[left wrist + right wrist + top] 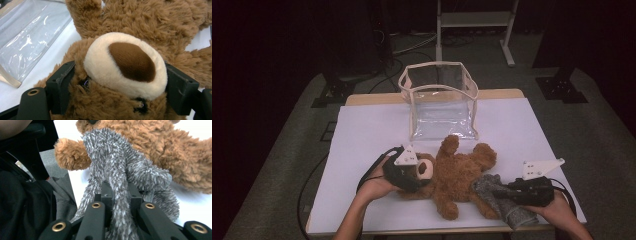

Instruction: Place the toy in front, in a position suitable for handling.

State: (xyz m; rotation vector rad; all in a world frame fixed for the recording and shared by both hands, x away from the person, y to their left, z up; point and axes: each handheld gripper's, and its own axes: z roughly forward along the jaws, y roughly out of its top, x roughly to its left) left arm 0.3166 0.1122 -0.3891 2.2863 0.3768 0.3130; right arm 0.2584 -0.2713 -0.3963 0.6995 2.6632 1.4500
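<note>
Right now my left gripper (409, 176) has its jaws set wide on either side of the teddy bear's (457, 177) head, one black pad against each cheek, with the cream muzzle (125, 65) and brown nose bulging up between them in the left gripper view. I read that as clamped on the head, fur pressed in at both pads. My left hand (374, 187) comes in from the bottom edge, forearm angled up and to the right, and the gripper lies low over the white table cover (362, 140), its grey plate facing up.

Next, the bear lies on its back near the front of the table, head to the left, one arm raised toward the clear plastic bag (439, 100) standing open just behind it.

Over at the right, my right gripper (507, 191) has its jaws nearly together, pinching a fold of the grey fuzzy cloth (120, 167); the cloth runs up between the jaws and drapes against the bear's leg. My right hand (559, 207) sits at the table's front right corner, gripper pointing left, held low and roughly level.
</note>
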